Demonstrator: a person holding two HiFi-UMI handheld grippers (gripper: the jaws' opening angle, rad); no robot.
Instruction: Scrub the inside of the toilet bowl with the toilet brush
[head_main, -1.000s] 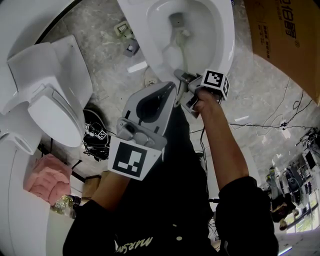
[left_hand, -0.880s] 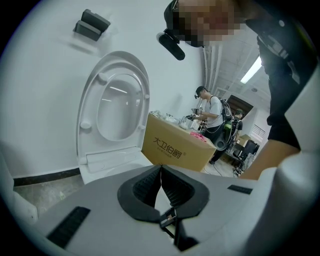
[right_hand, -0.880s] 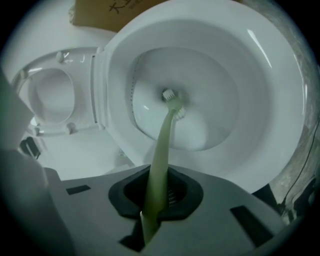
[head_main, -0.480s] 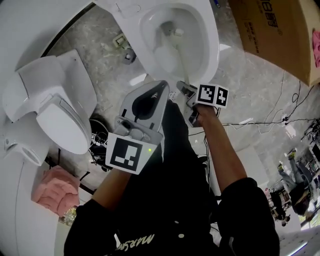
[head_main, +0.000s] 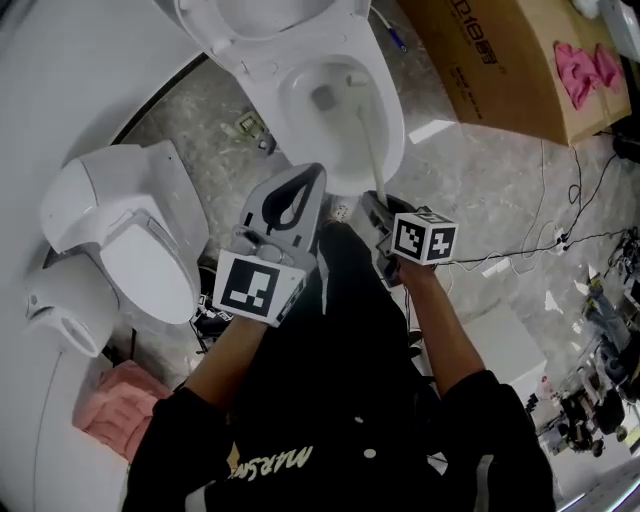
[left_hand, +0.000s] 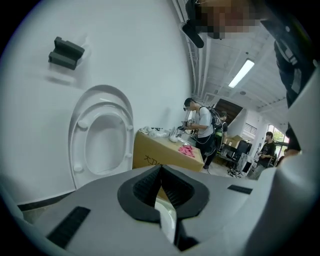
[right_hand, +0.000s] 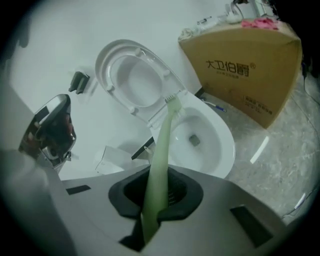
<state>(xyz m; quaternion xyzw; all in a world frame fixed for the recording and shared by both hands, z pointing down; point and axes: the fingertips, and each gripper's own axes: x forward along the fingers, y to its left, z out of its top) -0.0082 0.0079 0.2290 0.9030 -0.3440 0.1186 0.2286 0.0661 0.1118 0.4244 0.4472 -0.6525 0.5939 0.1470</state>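
Observation:
The white toilet bowl (head_main: 300, 125) (right_hand: 222, 145) stands open with its lid (right_hand: 137, 80) raised against the wall. My right gripper (head_main: 370, 203) (right_hand: 150, 210) is shut on the pale green handle of the toilet brush (head_main: 366, 140) (right_hand: 160, 150). The brush head (right_hand: 172, 102) reaches the far right inside of the bowl, near the hinge; whether it touches the porcelain I cannot tell. My left gripper (head_main: 308, 175) (left_hand: 161, 172) hovers near the bowl's front rim, jaws shut, holding nothing. It faces the raised lid (left_hand: 102, 135).
A second toilet (head_main: 130, 240) stands at the left with a pink cloth (head_main: 105, 410) below it. A cardboard box (head_main: 490, 70) (right_hand: 245, 70) sits right of the bowl. Cables (head_main: 560, 240) lie on the floor at the right. People (left_hand: 202, 130) work in the background.
The head view has pulled back, so the toilet sits lower in frame. The brush head has shifted from beside the drain toward the bowl's far right side. Both grippers stay shut.

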